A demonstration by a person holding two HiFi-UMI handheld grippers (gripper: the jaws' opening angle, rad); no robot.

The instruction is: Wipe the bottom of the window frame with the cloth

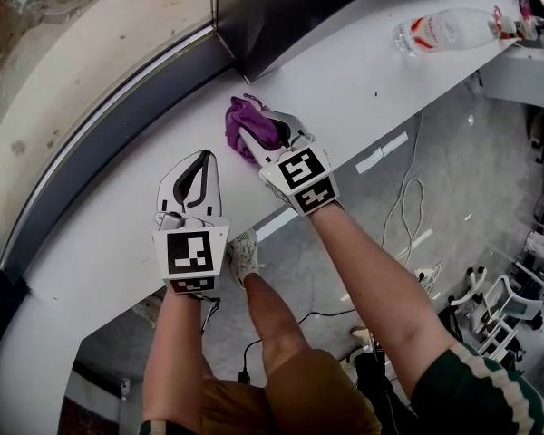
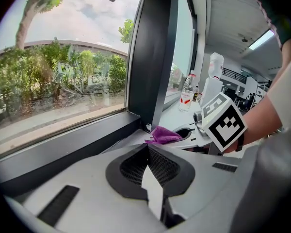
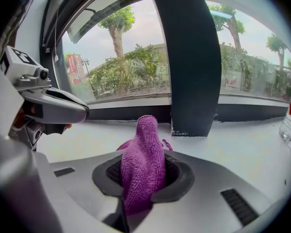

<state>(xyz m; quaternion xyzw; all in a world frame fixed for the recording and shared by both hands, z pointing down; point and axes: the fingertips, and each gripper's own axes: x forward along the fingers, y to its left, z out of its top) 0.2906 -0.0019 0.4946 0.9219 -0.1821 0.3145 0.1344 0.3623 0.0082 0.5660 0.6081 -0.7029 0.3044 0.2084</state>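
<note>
Window ledge (image 1: pixel 91 270): white, curved, with the dark bottom rail of the window frame (image 1: pixel 118 125) along its far edge. A dark upright post (image 1: pixel 281 16) meets the rail.

Left gripper (image 1: pixel 202 159): low over the ledge, jaws pressed together, nothing between them.

Right gripper (image 1: pixel 254 139): clamped on the purple cloth (image 3: pixel 143 164). The cloth bunches out past the jaw tips at the foot of the post, just short of the rail.

Bottle (image 2: pixel 185 93): clear, red label, fill level not readable. The left gripper view shows it upright on the ledge; the right gripper view catches only its edge. Only the head view shows the floor cables (image 1: pixel 408 198).
</note>
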